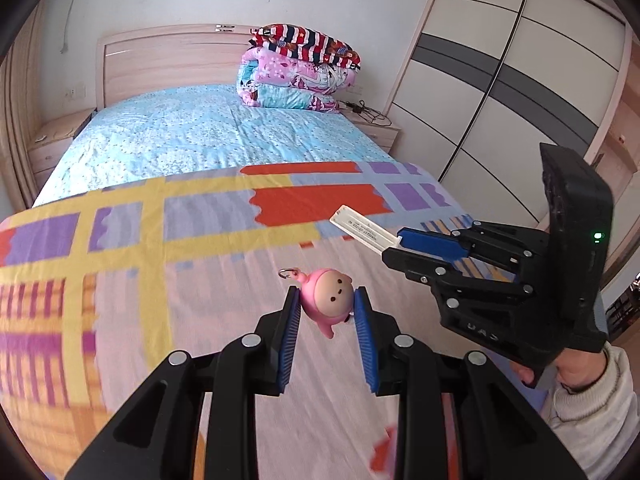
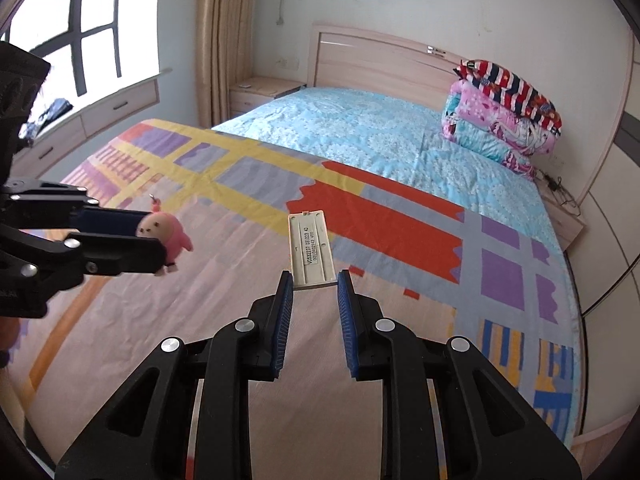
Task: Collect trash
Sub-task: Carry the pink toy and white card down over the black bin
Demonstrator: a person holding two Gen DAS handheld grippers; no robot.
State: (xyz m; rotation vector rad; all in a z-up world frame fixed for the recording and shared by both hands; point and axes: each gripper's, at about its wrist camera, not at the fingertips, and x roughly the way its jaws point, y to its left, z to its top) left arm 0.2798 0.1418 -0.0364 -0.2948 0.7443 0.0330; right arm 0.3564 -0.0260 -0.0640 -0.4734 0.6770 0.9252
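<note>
Taking the bed (image 1: 200, 140) as the landmark: above its foot end, over the patchwork cover (image 1: 120, 248), the left tool (image 1: 327, 304) grasps a pink doll keychain (image 1: 326, 298) across its round head, both blue pads pressed to its sides, so the small body hangs free and the metal ring sticks up clear of the cover. To the right of it, also above the foot end of the bed, the right tool (image 2: 314, 280) is clenched on the near end of a cream plastic battery cover (image 2: 311, 246); gripping only that end lets the flat piece jut forward, label side up. Both pieces are held off the bed, probably so they can be carried together to a bin, which neither view shows.
</note>
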